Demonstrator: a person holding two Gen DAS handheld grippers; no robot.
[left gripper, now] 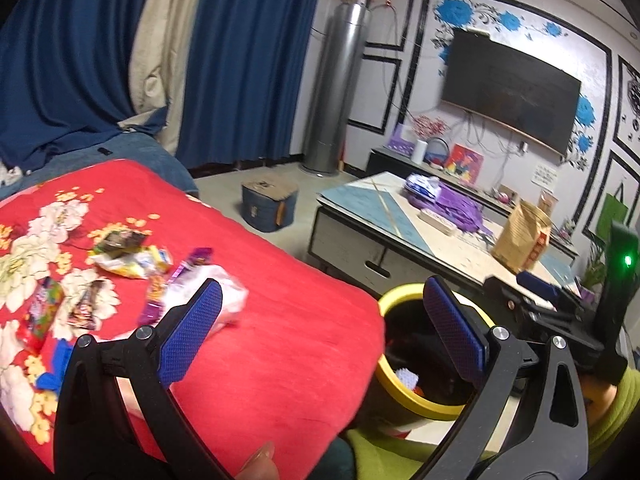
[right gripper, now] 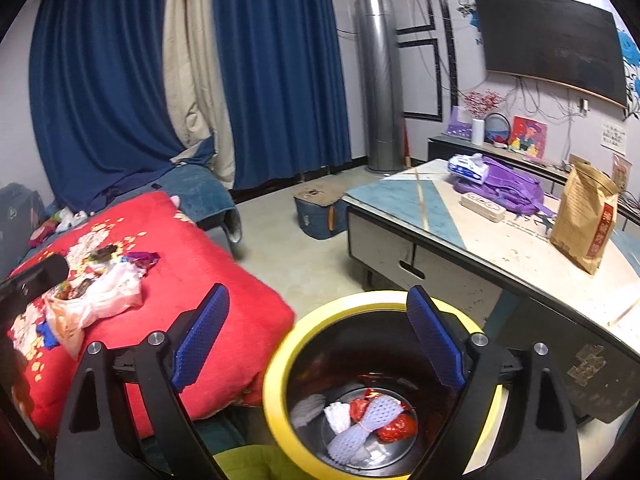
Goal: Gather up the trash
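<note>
Several snack wrappers (left gripper: 132,256) and a white plastic bag (left gripper: 224,296) lie on a red floral blanket (left gripper: 280,340); they also show in the right wrist view (right gripper: 104,288). A yellow-rimmed trash bin (right gripper: 280,360) stands on the floor beside the blanket, holding white foam netting (right gripper: 372,420) and red scraps. My left gripper (left gripper: 320,316) is open and empty, hovering over the blanket edge next to the bin (left gripper: 400,296). My right gripper (right gripper: 316,328) is open and empty, directly above the bin's mouth.
A low coffee table (right gripper: 440,216) stands to the right of the bin with a brown paper bag (right gripper: 584,216), a purple bag (right gripper: 508,188) and a tissue pack. A blue stool (right gripper: 316,212), a tall silver cylinder, blue curtains and a wall TV are behind.
</note>
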